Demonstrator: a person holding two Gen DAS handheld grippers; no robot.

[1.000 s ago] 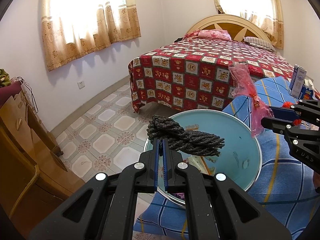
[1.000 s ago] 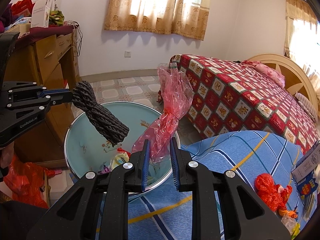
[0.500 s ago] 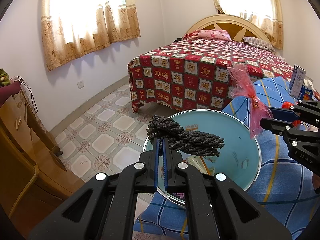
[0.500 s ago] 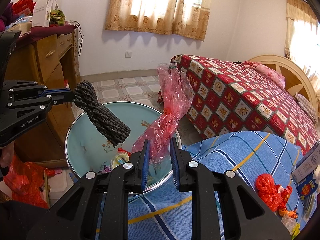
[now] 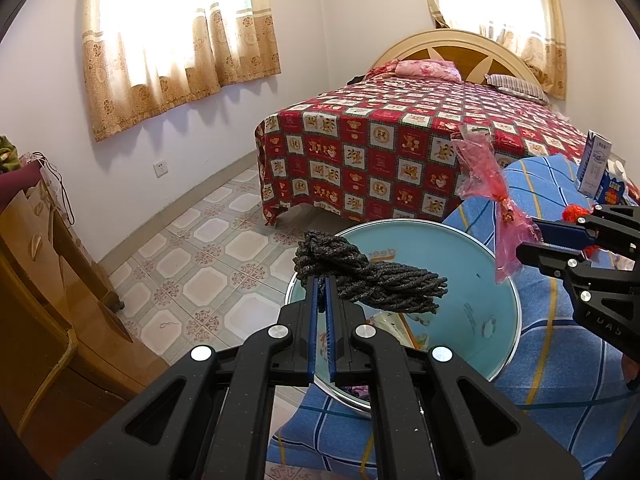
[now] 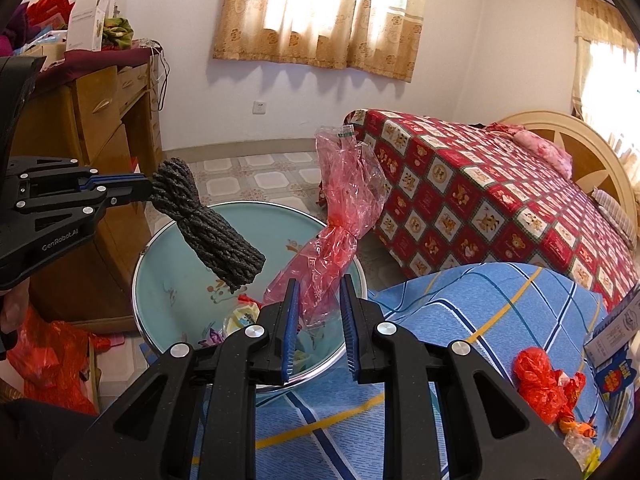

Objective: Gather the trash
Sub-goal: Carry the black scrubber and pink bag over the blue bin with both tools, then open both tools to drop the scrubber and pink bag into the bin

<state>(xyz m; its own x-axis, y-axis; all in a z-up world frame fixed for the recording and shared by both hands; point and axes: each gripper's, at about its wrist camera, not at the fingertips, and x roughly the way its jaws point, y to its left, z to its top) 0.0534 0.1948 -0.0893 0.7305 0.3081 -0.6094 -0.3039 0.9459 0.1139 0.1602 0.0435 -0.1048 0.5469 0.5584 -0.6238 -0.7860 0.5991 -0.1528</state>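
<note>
Nothing moved: rope bundle point(image 5: 368, 284) clamped in left jaws, over basin point(image 5: 508, 280).

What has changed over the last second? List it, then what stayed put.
Nothing visibly changed. The left gripper still pinches the dark rope bundle over the blue basin, and the right gripper still holds the red plastic bag beside it. Neither has let go.

Rough dk rope bundle point(image 5: 372, 282), crinkly glossy red plastic bag point(image 6: 344, 216), smooth enamel-look basin point(image 5: 472, 256).
</note>
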